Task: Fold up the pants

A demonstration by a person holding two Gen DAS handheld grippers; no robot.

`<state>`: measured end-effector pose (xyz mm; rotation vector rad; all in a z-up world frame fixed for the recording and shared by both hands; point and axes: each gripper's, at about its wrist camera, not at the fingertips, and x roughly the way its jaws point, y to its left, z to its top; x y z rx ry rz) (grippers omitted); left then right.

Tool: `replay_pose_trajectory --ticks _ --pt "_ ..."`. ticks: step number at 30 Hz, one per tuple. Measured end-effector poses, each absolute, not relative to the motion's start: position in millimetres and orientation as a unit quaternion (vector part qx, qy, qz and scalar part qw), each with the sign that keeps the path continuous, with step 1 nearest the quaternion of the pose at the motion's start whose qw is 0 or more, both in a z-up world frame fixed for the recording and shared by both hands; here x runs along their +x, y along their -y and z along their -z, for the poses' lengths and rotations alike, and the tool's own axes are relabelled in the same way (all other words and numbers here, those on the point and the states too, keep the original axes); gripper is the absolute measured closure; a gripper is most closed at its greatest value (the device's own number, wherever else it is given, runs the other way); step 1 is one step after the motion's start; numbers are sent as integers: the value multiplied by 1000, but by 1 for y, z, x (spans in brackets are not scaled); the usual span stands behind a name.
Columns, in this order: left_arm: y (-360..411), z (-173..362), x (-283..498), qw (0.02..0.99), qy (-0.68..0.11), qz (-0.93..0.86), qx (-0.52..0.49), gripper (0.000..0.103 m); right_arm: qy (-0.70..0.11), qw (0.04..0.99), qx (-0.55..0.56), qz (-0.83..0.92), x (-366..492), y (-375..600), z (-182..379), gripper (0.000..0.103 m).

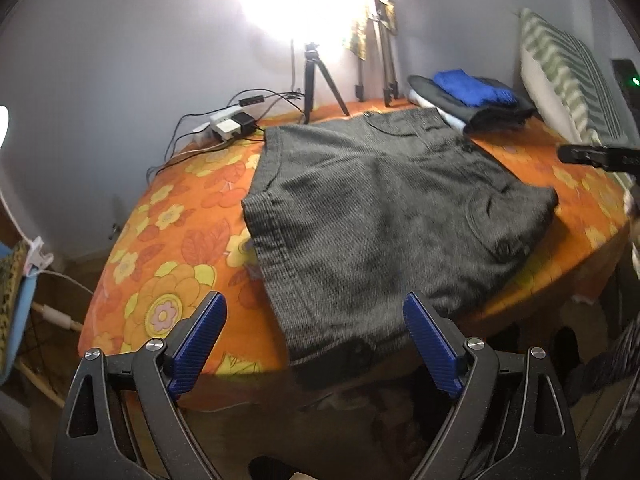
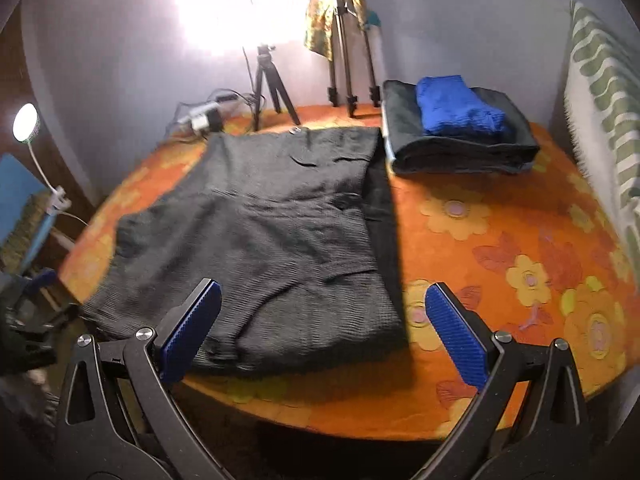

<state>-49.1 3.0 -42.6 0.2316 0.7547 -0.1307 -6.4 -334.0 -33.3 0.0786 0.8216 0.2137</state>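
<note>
Both grippers, left gripper (image 1: 314, 312) and right gripper (image 2: 323, 300), released; pants (image 1: 384, 216) hem overhangs table (image 1: 176, 216), blurred.

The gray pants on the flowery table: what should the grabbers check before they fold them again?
1. Left gripper open and holding nothing: ok.
2. Right gripper open and holding nothing: ok.
3. Gray pants lying flat on the table: ok.
4. Near edge fully on the table: not ok, it hangs over.
5. Stack of folded clothes apart from the pants: cannot tell, very close.
</note>
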Motion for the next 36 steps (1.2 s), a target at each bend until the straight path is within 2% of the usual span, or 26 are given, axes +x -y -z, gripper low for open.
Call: replay_pose_trajectory --ticks 2,4,6,10,13,18,23,28,36 --pt "-3 45 -54 916 -371 76 129 15 -403 908 20 -114 -7 332 38 0" --pt "-1 47 -56 912 -376 86 141 22 -400 908 -6 -123 -10 329 43 0" --pt "1 51 -58 906 -381 99 157 23 -390 911 -32 -130 -14 325 47 0" --pt "11 60 -63 893 -384 119 205 23 -379 909 -73 -155 -23 317 56 0" --pt "21 68 -65 879 -384 139 247 23 -390 895 -95 -192 -25 307 64 6" --pt "35 82 -64 856 -382 161 310 23 -387 875 -154 -247 -35 278 75 7" --pt "33 98 -53 844 -404 167 310 24 -384 855 -215 -275 -40 246 90 9" --pt "20 104 -41 846 -416 160 292 47 -399 830 -262 -289 -35 228 110 13" --pt "12 109 -33 846 -428 167 271 66 -425 817 -258 -294 -16 227 121 23"
